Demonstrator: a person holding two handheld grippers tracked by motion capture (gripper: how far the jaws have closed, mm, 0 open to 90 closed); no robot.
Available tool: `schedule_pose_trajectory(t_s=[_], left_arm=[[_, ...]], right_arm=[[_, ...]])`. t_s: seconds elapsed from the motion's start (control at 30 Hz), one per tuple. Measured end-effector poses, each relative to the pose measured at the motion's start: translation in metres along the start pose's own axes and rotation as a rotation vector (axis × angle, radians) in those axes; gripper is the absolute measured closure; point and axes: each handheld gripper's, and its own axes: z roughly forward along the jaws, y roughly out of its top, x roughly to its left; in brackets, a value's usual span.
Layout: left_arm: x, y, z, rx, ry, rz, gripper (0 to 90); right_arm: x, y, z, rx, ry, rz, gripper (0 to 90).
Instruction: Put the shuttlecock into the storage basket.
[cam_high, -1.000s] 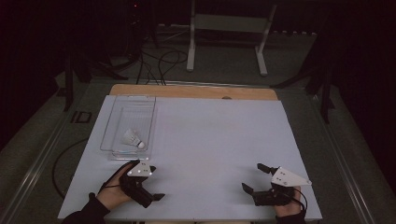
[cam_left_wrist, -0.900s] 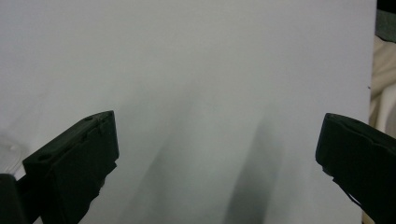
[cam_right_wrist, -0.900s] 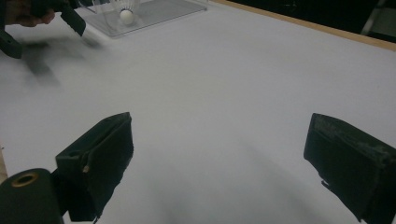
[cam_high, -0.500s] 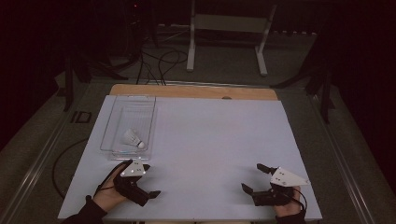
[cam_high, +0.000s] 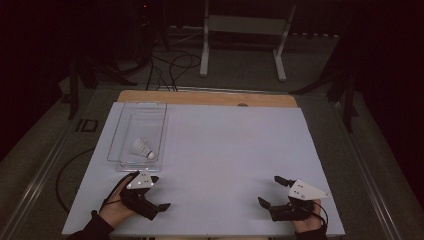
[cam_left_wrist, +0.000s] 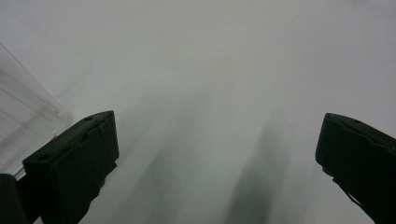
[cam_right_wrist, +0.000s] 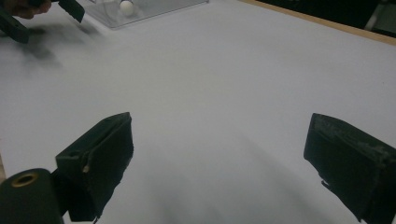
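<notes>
Lying shuttlecock (cam_high: 142, 148), cork lower-right

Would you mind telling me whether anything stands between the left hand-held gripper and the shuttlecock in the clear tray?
Only the tray's own near wall. The shuttlecock lies inside the clear tray, and the left hand-held gripper, jaws open, sits on the white table just outside that tray's near end. Coming from above, nothing visible blocks it.

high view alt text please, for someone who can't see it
A white table seen from above, with a person's hands holding the left gripper and right gripper open and empty near its front edge. A white shuttlecock lies in a clear tray at the table's left, just beyond the left gripper. The surroundings are dark, with cables on the floor.
</notes>
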Motion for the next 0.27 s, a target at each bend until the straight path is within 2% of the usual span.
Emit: schedule_pose_trajectory(t_s=[0.27], left_arm=[[-0.0015, 0.0008, 0.0011, 0.002, -0.007, 0.000, 0.2]], right_arm=[[-0.0007, -0.0001, -0.0001, 0.002, -0.002, -0.001, 8.0]])
